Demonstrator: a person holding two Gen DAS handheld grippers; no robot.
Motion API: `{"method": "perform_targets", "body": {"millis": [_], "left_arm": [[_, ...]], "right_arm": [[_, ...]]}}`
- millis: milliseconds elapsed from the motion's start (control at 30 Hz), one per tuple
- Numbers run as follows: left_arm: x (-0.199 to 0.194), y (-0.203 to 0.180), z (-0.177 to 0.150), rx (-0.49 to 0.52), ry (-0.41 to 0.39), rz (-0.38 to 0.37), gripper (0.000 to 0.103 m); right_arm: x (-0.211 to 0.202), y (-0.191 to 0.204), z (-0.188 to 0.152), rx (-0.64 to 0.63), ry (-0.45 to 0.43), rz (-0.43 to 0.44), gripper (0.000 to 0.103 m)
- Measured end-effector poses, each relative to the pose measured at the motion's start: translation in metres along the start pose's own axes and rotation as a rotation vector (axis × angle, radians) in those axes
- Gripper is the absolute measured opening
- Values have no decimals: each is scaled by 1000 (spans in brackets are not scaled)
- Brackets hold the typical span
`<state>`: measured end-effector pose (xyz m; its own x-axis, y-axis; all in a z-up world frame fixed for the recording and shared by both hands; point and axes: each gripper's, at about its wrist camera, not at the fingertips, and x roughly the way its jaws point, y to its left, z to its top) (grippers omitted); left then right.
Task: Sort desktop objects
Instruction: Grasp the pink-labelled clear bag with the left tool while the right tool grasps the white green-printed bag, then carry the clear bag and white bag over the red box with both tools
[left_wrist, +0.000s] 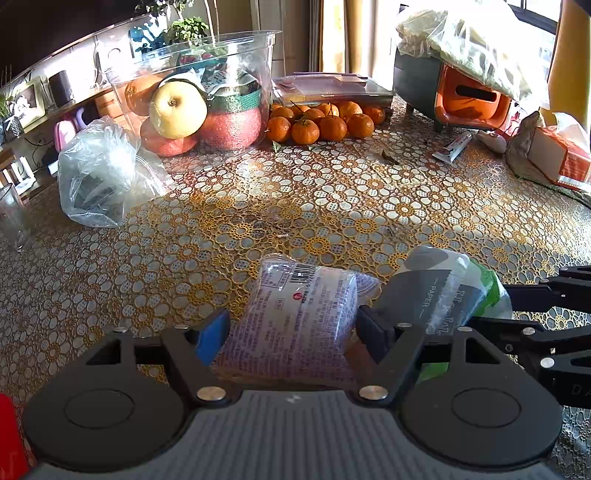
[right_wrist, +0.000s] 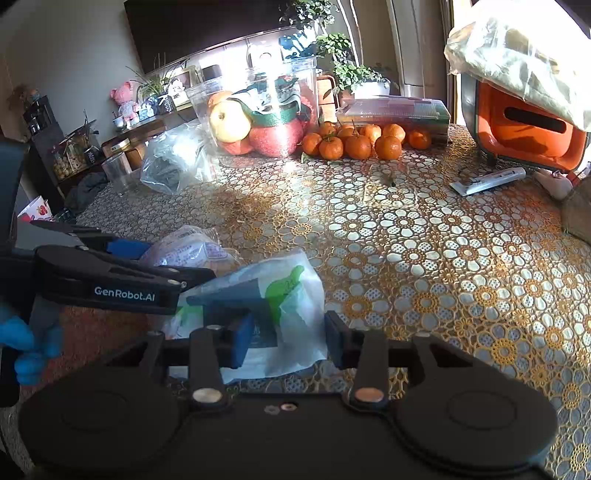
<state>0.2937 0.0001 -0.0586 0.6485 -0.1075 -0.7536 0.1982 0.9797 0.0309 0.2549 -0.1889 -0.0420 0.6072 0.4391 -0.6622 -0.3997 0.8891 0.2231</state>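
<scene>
The left gripper (left_wrist: 291, 328) has its fingers spread wide, one on each side of a purple packet (left_wrist: 299, 317) lying flat on the table; whether the pads touch it is unclear. Just right of the packet lies a tissue pack (left_wrist: 443, 291), grey and green with the word "PAPER" on it.

The right gripper (right_wrist: 288, 341) is also open, its fingers straddling the near end of the tissue pack (right_wrist: 284, 314) without clearly pinching it. In the right wrist view, the left gripper (right_wrist: 110, 273) reaches in from the left, beside the packet (right_wrist: 188, 247).

Both items rest at the near edge of a floral lace tablecloth (left_wrist: 332, 206). Farther back stand a clear tub (left_wrist: 199, 99) of fruit, a row of mandarins (left_wrist: 321, 122), a crumpled plastic bag (left_wrist: 99, 170), a tube (left_wrist: 452, 147) and an orange-fronted bin (left_wrist: 469, 99).
</scene>
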Motion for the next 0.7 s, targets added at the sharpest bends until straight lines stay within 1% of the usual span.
{"method": "perform_targets", "body": {"millis": [33, 67, 200, 333, 500, 700], "left_arm": [[-1, -1, 0, 1, 0, 4, 67], [-1, 0, 1, -1, 3, 8, 67], [-4, 4, 1, -34, 9, -9, 63], [-12, 0, -1, -27, 6, -8, 57], [-26, 2, -1, -41, -14, -1, 54], [-45, 7, -2, -58, -23, 19, 53]], "right_arm": [[-1, -1, 0, 12, 3, 2, 27], [-1, -4, 0, 28, 6, 6, 24], [-5, -7, -1, 57, 18, 21, 19], [-13, -2, -1, 50, 2, -1, 16], [-24, 2, -1, 24, -14, -59, 14], [-41, -2, -3, 33, -27, -65, 13]]}}
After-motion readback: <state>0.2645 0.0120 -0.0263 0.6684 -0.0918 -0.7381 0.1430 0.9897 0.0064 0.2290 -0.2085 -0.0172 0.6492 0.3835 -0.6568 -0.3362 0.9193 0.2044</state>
